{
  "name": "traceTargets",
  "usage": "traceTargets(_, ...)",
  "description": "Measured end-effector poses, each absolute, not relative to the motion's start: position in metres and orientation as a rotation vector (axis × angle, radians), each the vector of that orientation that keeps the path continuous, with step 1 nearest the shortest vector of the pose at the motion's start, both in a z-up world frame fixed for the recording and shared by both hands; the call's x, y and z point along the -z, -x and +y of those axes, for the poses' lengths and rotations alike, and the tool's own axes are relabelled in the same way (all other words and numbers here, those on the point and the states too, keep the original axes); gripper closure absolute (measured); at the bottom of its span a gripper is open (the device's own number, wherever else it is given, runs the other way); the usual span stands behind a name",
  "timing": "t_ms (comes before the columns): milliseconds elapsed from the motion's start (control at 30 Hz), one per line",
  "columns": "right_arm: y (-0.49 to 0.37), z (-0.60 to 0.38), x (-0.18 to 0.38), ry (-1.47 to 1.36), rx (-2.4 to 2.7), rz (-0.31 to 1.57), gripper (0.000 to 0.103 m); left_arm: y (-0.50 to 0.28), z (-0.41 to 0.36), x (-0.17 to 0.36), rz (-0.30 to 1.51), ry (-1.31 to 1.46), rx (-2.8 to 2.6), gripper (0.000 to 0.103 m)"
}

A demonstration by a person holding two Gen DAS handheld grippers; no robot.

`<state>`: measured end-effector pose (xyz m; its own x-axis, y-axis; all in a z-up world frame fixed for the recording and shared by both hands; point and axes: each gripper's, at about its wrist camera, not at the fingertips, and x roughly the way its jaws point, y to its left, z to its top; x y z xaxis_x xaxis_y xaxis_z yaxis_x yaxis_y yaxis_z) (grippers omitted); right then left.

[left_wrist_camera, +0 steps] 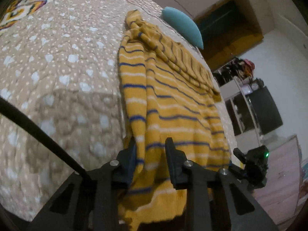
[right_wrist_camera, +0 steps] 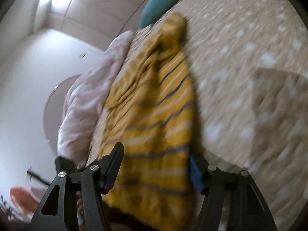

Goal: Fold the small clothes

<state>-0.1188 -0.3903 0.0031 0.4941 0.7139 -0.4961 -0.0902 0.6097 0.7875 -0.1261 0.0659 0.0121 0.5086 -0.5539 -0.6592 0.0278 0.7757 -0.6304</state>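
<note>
A yellow knit sweater (left_wrist_camera: 169, 100) with blue and white stripes lies stretched along the edge of a bed, one sleeve folded over its upper part. It also shows, blurred, in the right wrist view (right_wrist_camera: 154, 104). My left gripper (left_wrist_camera: 151, 148) has its jaws narrowly apart with a fold of the sweater's hem between the fingers (left_wrist_camera: 173, 154). My right gripper (right_wrist_camera: 156, 159) has its jaws wide apart with the sweater's hem lying between them. The right gripper also shows in the left wrist view (left_wrist_camera: 252, 165) at the lower right.
The bed has a beige quilt (left_wrist_camera: 57, 77) with white spots. A teal pillow (left_wrist_camera: 182, 27) lies at the far edge of the bed. A pale pink blanket (right_wrist_camera: 92, 88) lies bunched beside the sweater. Shelves and a dark screen (left_wrist_camera: 265, 111) stand across the room.
</note>
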Motion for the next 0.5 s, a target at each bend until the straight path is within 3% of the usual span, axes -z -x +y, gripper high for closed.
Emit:
traceTargets(100, 0.133, -0.373, 0.003, -0.793, -0.616, 0.96, 0.035, 0.138, 0.062, -0.018, 0.982, 0.562, 0.376, 0.077)
traceTargets(267, 0.152, -0.357, 0.016, -0.84, -0.656, 0.983, 0.035, 0.15, 0.068, -0.016, 0.976, 0.587, 0.393, 0.064)
traceTargets(500, 0.155, -0.342, 0.016, -0.787, -0.634, 0.992, 0.036, 0.153, 0.065, -0.017, 0.981, 0.565, 0.396, 0.062)
